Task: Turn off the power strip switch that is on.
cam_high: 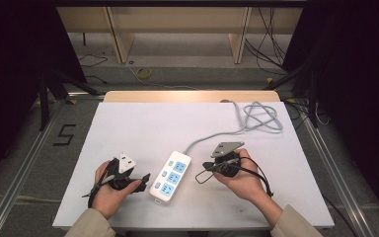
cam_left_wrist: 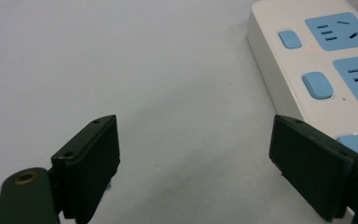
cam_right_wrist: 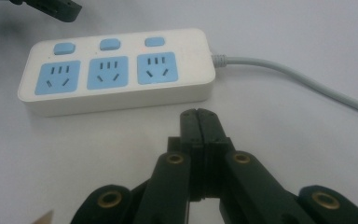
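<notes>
A white power strip (cam_high: 170, 177) with three blue sockets and blue switch buttons lies on the white table sheet (cam_high: 143, 128), between the two hands. Its grey cable (cam_high: 256, 117) runs to a loose coil at the back right. My left gripper (cam_high: 144, 178) rests on the sheet just left of the strip, jaws wide open with nothing between them; in the left gripper view the strip (cam_left_wrist: 326, 60) sits beyond the right jaw. My right gripper (cam_high: 201, 177) lies right of the strip, jaws pressed shut on nothing; the strip (cam_right_wrist: 116, 70) lies broadside ahead of its tip (cam_right_wrist: 198, 122).
The sheet covers a wooden table (cam_high: 192, 96). Behind it are wooden table legs (cam_high: 121, 34) and loose cables on the floor (cam_high: 143, 73). A "5" marking (cam_high: 65, 134) is on the floor at the left. Dark curtains flank both sides.
</notes>
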`<state>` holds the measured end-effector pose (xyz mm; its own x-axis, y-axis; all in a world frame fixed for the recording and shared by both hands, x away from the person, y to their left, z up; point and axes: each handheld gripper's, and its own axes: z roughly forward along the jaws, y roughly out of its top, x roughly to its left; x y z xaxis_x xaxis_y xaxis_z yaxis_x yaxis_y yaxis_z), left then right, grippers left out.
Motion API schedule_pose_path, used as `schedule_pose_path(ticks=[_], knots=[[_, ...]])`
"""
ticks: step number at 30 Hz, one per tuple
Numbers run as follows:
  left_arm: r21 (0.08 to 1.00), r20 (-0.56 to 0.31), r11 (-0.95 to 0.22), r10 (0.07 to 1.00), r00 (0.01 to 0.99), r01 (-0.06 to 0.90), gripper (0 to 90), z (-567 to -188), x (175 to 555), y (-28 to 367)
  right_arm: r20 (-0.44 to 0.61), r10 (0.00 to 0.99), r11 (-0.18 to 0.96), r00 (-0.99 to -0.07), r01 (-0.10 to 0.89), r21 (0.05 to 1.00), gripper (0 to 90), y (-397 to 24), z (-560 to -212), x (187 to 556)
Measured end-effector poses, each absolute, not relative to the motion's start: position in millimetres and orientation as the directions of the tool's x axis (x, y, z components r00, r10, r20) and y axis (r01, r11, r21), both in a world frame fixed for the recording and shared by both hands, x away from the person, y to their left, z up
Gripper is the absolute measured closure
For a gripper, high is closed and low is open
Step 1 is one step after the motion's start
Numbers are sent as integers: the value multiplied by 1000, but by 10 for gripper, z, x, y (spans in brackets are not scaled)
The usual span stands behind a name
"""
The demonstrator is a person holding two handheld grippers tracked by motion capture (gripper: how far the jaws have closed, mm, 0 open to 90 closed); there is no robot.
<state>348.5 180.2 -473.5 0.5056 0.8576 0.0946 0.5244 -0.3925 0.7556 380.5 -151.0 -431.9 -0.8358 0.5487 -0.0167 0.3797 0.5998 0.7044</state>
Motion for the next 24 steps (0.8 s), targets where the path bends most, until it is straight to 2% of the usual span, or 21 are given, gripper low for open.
schedule_pose_path(ticks=[24], knots=[[757, 95, -392, 857, 506, 523, 156, -4733, 3485, 1802, -24, 519, 628, -855, 362, 689, 900, -1315, -4275, 3876]])
